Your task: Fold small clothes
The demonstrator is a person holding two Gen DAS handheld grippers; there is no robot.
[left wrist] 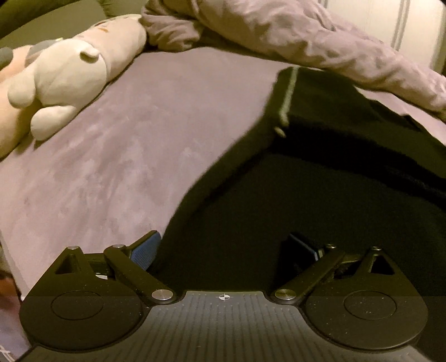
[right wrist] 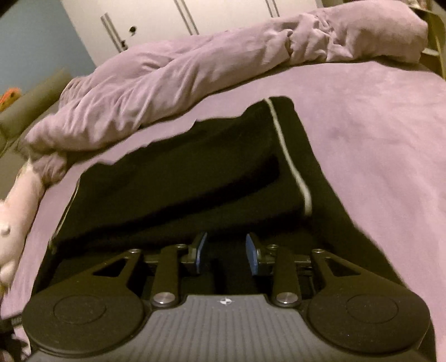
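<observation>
Lying straight ahead of both gaping tools — left tool point(left wrist: 223, 247), right tool point(right wrist: 226, 249) — black fabric garment with pale stripe point(right wrist: 195, 178), stripe running away, right nearer.

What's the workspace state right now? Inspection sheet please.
Surface: bed sheet, purple, bare beside the garment.
Job's things: black garment lying on the sheet, partly folded; pale stripe along one edge.
Clutter: plush toy at the sheet's edge; rumpled purple duvet behind the garment.
Grippers: left gripper wide open above the garment's edge; right gripper open over the garment.
Cables: nothing seen.
Surroundings: white wardrobe doors behind the bed.
</observation>
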